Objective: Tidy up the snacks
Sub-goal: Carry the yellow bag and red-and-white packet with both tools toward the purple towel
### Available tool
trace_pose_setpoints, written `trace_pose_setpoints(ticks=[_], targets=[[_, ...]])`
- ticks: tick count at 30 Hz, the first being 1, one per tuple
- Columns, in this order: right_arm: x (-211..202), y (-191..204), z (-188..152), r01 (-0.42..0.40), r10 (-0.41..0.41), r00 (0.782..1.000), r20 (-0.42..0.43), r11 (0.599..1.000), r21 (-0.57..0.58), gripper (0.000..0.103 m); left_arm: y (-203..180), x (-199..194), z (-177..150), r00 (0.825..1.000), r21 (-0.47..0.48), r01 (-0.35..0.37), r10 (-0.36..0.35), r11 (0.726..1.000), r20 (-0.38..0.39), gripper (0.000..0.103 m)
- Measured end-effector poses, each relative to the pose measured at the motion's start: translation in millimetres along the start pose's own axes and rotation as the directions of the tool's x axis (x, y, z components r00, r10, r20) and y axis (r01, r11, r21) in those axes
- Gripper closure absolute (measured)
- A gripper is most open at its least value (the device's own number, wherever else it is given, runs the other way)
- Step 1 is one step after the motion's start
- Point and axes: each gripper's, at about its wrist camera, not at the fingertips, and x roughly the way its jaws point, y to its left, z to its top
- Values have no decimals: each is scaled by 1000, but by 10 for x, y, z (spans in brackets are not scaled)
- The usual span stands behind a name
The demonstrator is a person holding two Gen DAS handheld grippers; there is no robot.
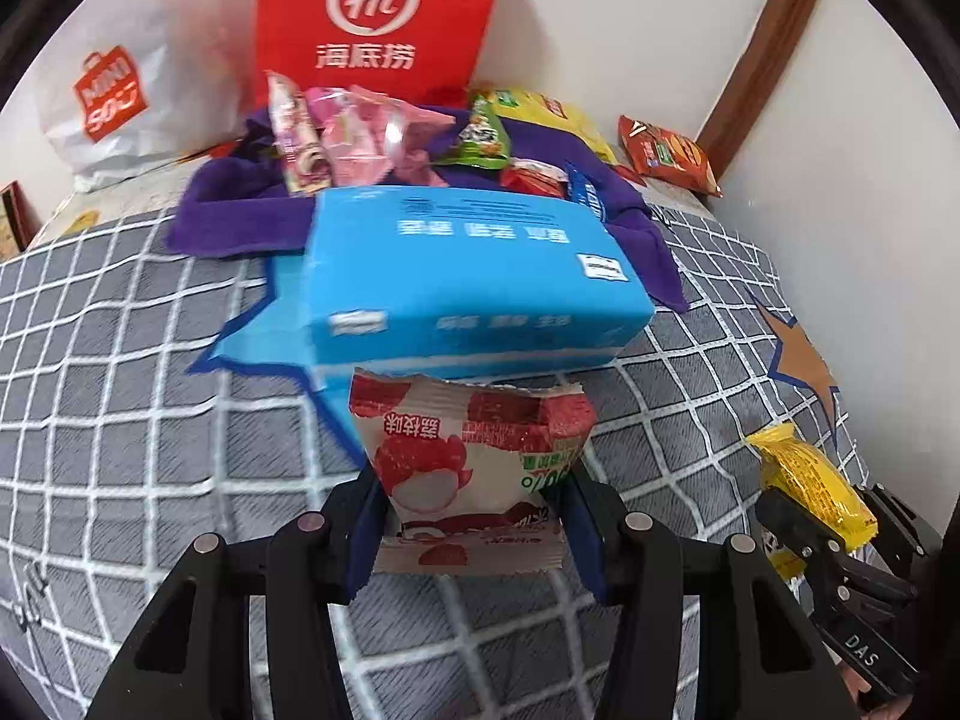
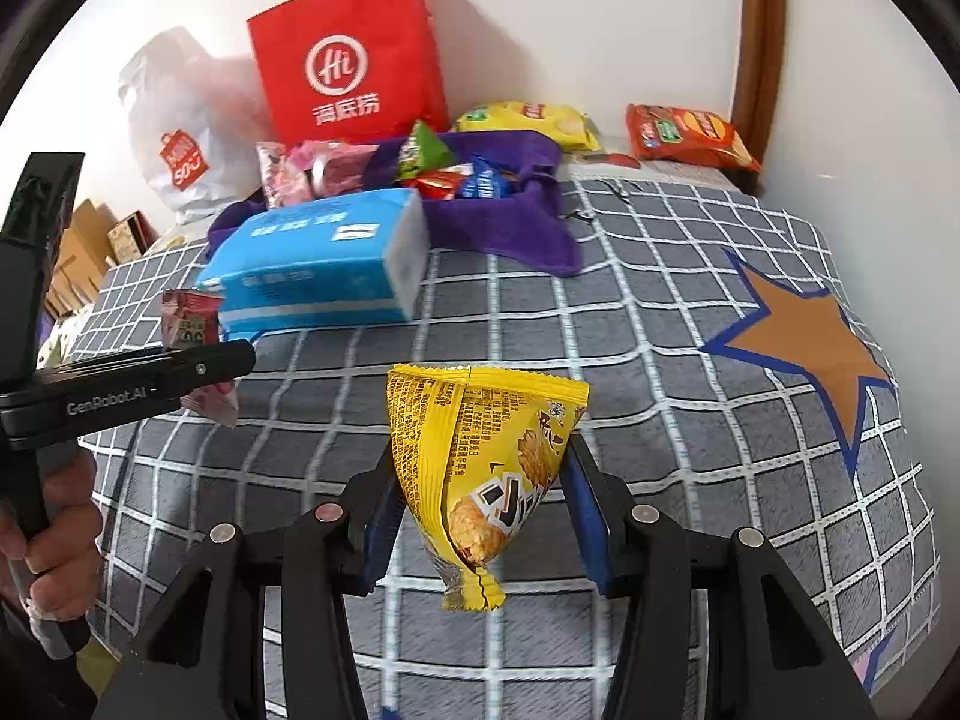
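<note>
- Above the checked grey bed, the left gripper is pinching a light, crinkly red-and-white lychee snack packet at mid-body.
- The right gripper is squeezing a slippery yellow foil snack pouch — contents probably crushable.

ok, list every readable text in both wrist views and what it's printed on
"Hi" and "海底捞": red paper bag.
"MINISO": white plastic bag, partly creased.
"GenRobot.AI": left gripper, on its side.
"DAS": right gripper, on its side.
"荔枝味": red-and-white snack packet, upside down.
Blue tissue pack: print upside down and blurred, unreadable.
Yellow snack packet: small print unreadable.
</note>
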Motion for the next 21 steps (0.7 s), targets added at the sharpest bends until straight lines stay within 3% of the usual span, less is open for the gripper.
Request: trace_pose_setpoints(ticks=[21], targets=[[-371,596,100,-6,7,999,52,1000,-22,53,615,-673,-297,999,-56,-10,12,998,39,53]])
